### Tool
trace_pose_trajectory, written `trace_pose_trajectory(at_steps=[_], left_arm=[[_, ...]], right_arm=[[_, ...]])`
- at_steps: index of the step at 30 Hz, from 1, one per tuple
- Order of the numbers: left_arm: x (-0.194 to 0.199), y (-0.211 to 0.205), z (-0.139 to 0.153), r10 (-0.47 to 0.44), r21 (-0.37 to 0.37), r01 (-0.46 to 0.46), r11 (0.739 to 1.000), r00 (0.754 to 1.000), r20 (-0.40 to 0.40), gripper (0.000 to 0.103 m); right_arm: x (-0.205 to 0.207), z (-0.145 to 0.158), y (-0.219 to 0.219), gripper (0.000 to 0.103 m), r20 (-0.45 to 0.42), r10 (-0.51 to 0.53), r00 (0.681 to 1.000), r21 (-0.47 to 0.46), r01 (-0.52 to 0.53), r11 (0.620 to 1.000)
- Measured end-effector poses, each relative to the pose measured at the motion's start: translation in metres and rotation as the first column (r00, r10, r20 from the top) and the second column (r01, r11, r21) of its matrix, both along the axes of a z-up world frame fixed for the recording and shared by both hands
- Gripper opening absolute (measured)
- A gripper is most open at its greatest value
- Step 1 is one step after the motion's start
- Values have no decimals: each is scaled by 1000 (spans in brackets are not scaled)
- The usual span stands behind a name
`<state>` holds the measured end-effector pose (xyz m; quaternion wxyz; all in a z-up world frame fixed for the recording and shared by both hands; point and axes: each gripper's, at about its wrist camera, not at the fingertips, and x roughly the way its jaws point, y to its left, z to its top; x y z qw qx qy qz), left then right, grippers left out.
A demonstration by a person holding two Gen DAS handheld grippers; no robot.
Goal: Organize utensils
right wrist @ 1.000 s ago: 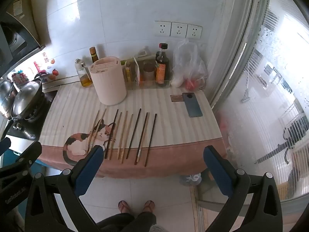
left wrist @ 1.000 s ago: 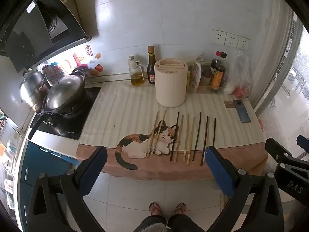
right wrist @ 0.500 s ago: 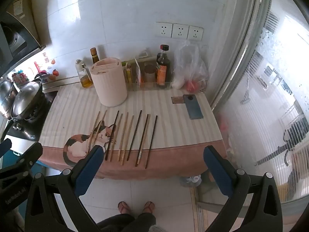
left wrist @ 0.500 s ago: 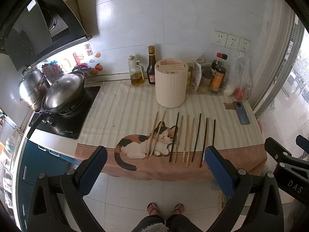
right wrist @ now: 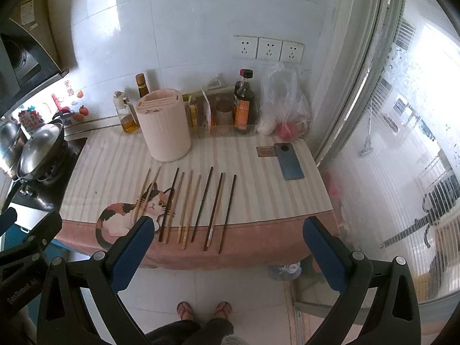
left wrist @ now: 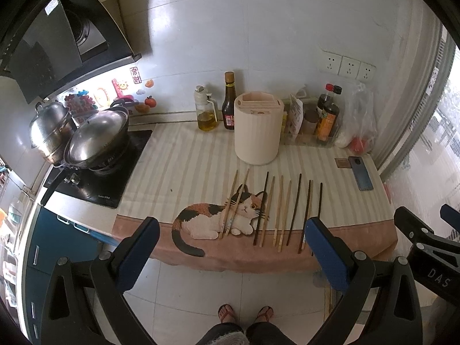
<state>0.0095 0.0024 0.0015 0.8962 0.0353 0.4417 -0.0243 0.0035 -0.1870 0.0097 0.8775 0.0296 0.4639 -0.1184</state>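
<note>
Left wrist view: both grippers held back, nothing picked yet

Left gripper [left wrist: 230, 244] spread wide and empty, hovering off the near counter edge; right gripper [right wrist: 227, 241] likewise spread, empty. Chopsticks [left wrist: 276, 210] lie side by side on the cat mat [left wrist: 201, 218], laid out for single picks. Slotted utensil holder [left wrist: 257, 132] stands just beyond, likely the destination.

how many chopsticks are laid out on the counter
10 chopsticks, in one row on the cloth before the holder: two light over the cat print, then dark, three light, dark, a close dark-and-light pair, dark. That pair is hard to separate.
</note>
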Motion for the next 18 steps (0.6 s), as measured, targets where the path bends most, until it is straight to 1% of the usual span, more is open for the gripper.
trace_pose_trajectory(at_steps=[18], left_arm=[[3, 4, 8, -5, -7, 5, 1000, 1000, 9, 103]], right_arm=[[1, 2, 5, 103, 4, -1, 1000, 2, 1, 1000]])
